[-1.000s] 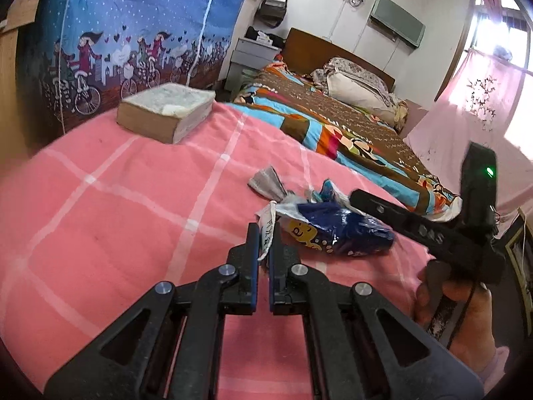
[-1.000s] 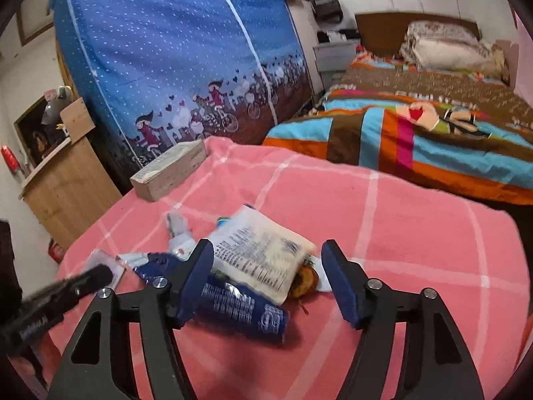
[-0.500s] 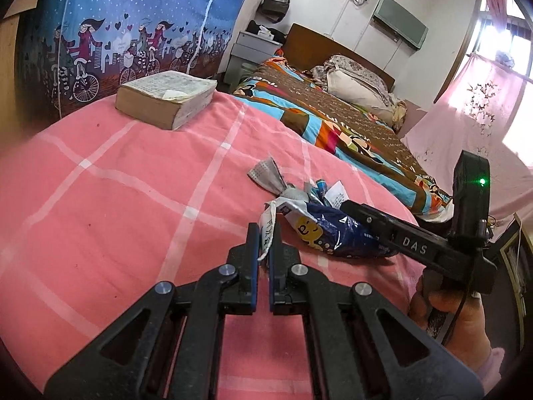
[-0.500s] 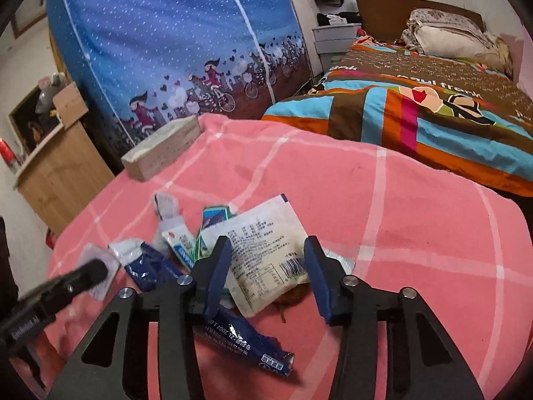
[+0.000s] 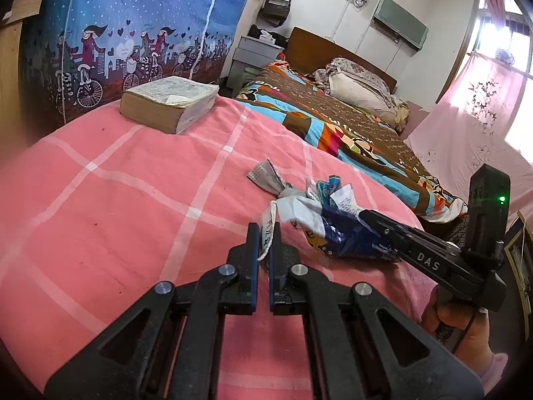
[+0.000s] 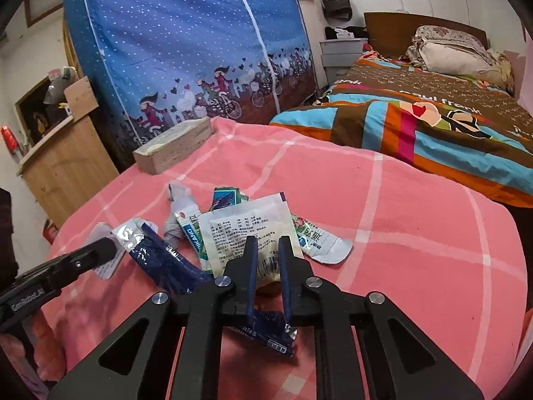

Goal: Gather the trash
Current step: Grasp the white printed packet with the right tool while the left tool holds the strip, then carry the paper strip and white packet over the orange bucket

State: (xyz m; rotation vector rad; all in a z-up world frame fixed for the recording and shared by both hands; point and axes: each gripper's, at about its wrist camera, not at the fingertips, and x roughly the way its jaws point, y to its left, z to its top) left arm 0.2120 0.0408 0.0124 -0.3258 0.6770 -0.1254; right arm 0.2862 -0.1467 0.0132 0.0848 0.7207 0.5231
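A pile of wrappers lies on the pink checked cloth. My left gripper is shut on the edge of a white wrapper at the pile's near side. My right gripper is shut on a white printed sachet in the middle of the pile; it shows from the side in the left wrist view. A dark blue wrapper lies under it, also seen in the left wrist view. A grey crumpled wrapper and a green-white sachet lie around it.
A thick old book lies on the cloth's far side, also in the right wrist view. A blue fabric wardrobe stands behind it. A bed with a striped blanket is at the right, a wooden cabinet at the left.
My right gripper has closed from wide open onto the white sachet and moved closer over the pile. My left gripper stays shut on the white wrapper.
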